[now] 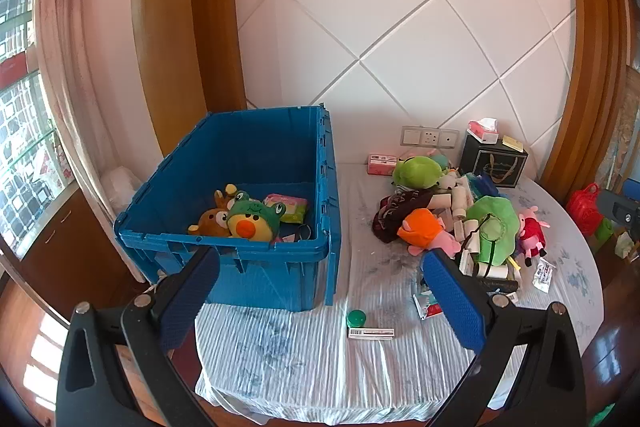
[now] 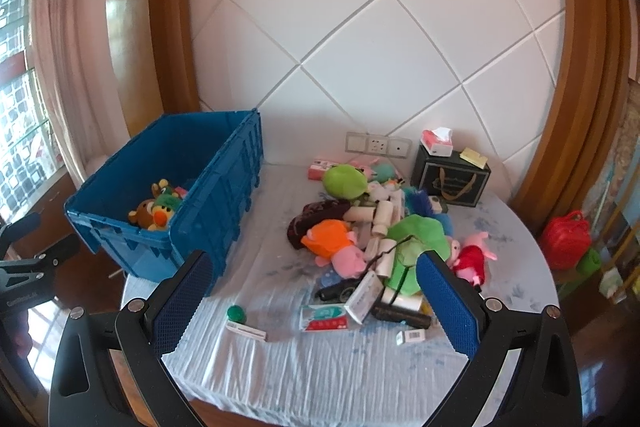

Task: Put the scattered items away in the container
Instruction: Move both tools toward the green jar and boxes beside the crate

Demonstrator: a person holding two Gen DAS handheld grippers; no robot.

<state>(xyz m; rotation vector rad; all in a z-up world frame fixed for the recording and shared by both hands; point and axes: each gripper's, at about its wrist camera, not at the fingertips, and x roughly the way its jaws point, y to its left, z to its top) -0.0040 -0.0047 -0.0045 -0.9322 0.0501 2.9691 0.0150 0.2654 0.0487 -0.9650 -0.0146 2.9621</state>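
Both tongs, left (image 1: 320, 291) and right (image 2: 314, 293), apart, empty; blue plastic crate (image 1: 256, 259) ahead-left, heaped plush toys (image 2: 360, 239) ahead-right.

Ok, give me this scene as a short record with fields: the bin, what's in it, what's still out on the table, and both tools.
container: blue bin, open, on the table's left side
inside bin: brown bear plush, frog-hooded plush, pink packet
surface: table with pale cloth
main pile: orange-and-pink pig plush, red-dressed pig plush, green hat, white rolls, boxes
loose near front: green cap, slim white box
back of table: black gift bag with tissue box on top
left tool: open, empty
right tool: open, empty
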